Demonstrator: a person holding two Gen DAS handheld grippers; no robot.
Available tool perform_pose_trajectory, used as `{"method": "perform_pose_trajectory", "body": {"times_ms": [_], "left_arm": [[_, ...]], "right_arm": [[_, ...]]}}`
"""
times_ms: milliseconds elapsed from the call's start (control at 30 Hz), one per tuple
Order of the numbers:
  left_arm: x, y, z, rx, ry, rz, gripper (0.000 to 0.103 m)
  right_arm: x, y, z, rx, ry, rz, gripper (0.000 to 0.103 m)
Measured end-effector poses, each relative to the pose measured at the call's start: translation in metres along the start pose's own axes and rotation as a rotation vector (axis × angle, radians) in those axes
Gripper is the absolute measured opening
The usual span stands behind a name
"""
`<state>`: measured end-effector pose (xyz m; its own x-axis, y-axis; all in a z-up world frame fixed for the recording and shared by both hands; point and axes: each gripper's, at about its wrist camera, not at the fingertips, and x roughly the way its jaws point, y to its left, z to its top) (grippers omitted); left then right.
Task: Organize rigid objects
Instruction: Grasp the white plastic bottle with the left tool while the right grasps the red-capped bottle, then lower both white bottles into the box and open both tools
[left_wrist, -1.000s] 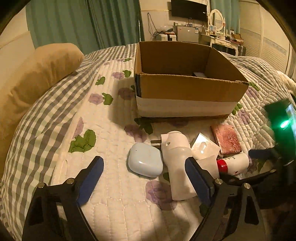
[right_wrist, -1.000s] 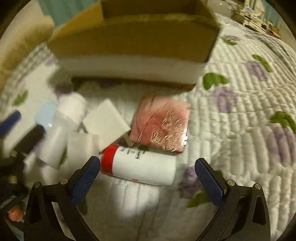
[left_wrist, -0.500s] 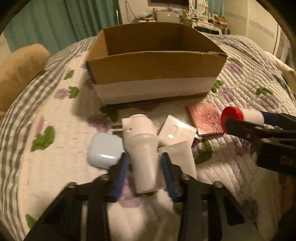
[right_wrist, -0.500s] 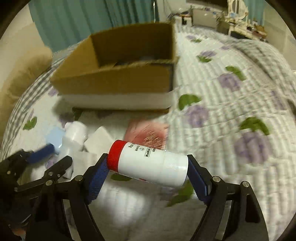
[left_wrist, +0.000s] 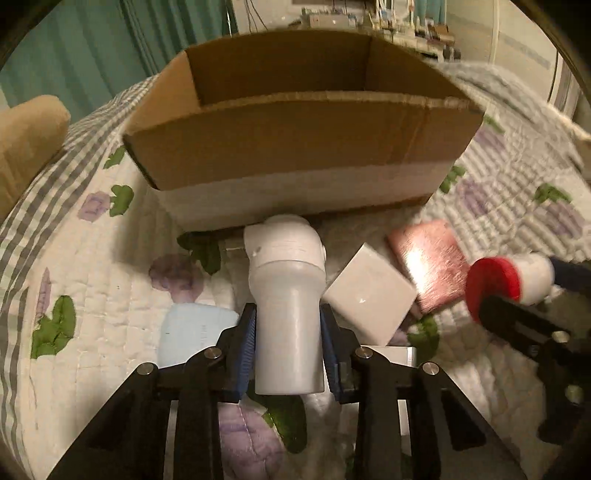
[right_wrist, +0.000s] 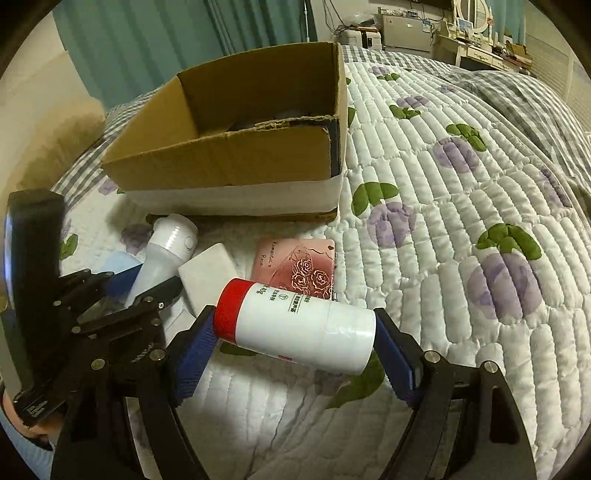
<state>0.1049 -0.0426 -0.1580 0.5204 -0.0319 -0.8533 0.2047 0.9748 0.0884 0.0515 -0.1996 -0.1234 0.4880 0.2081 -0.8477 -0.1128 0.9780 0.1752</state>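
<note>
Both tools have closed since a second ago, when they hung wide open over the pile. Left tool (left_wrist: 288, 354) now pinches the narrow barrel of the white plug-in device (left_wrist: 286, 295) between its blue pads, and the camera has moved closer to the cardboard box (left_wrist: 295, 140). Right tool (right_wrist: 291, 332) clamps the red-capped white bottle (right_wrist: 295, 325) end to end, one pad on the cap and the other on the base, lifted off the quilt (right_wrist: 461, 258).

Judging by this, the step in hand is the pick-up, with both items secured; the next move calls for carrying each over the box's near wall and opening the tool above the inside.

The device's long axis runs straight away from the left tool, its wide rounded head toward the box. The bottle lies crosswise in the right tool, cap to the left, base slightly lower.

Beyond them on the quilt lie a pale blue case (left_wrist: 195, 328), a white block (left_wrist: 369, 299) and a pink rose-patterned card (right_wrist: 299, 269), just before the box.
</note>
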Motion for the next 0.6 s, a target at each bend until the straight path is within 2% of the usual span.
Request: {"method": "perform_pose_trajectory", "body": {"times_ms": [333,467,600], "left_arm": [[-0.065,0.003,0.007,-0.018,-0.140,-0.034,0.032],[-0.087,0.002,0.023,-0.038,-0.204,-0.045,0.032],[-0.109,0.007,0.049,-0.038,-0.269,-0.048,0.032]], "right_arm": [[-0.038,0.018,0.016,-0.075,-0.086,0.007,0.081],[-0.069,0.027,0.035,-0.121,-0.152,-0.005,0.081],[-0.103,0.033,0.070,-0.148,-0.219,0.030,0.081]]}}
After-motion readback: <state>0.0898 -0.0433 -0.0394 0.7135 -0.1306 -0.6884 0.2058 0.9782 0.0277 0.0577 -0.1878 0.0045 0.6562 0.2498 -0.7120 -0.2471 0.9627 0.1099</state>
